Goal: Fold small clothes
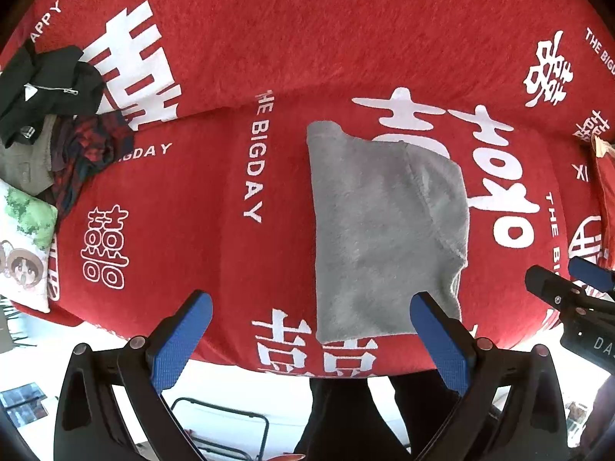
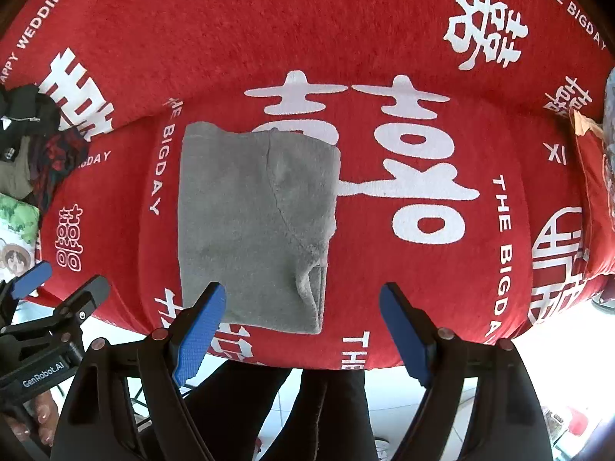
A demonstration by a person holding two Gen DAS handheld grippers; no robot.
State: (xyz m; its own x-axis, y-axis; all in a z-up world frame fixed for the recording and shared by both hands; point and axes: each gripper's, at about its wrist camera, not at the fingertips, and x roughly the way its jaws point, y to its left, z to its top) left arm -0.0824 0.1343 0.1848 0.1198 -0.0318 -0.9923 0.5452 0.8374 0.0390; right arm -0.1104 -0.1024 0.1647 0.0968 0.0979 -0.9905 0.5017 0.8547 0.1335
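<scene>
grey folded garment (image 2: pixel 253 226) just beyond the right hand-held gripper (image 2: pixel 303 330)

1. The grey garment (image 2: pixel 253 226) is soft, fleecy cloth, folded into a rough upright rectangle and lying flat.
2. A curved seam runs down its right half, and a small folded edge shows near the lower right corner.
3. It lies just ahead of the right claw (image 2: pixel 301 328), its near edge by the left finger (image 2: pixel 200 330).
4. From the left claw (image 1: pixel 311 340), it sits ahead and to the right.

Red blanket (image 1: pixel 269 38) with white lettering, cartoon-print cushion (image 1: pixel 23 246) at its left edge
</scene>
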